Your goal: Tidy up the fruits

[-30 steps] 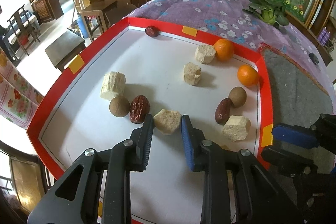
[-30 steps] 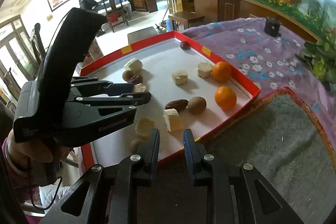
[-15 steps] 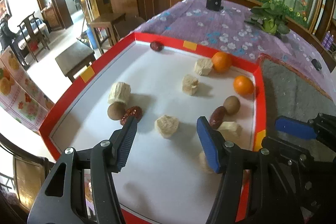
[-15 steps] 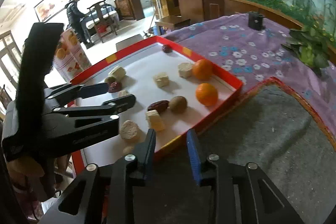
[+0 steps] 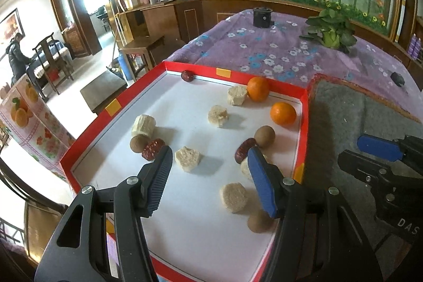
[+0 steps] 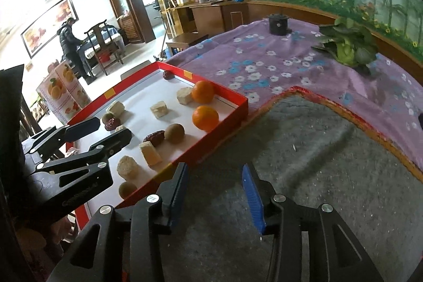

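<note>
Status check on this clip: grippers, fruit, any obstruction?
Left gripper open over the red tray, empty. Right gripper open above the grey mat. Fruit scattered, unsorted. Nothing blocking.

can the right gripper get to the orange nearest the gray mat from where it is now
Probably yes. The right gripper is open over the gray mat, and that orange sits just inside the red tray's wall, with nothing above it. It would need to clear the wall.

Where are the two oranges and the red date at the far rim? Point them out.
Far orange (image 5: 258,88), left wrist view, middle of its peel.
Near orange (image 5: 283,113), left wrist view, middle of its peel.
Red date (image 5: 187,76), left wrist view, its middle.
</note>
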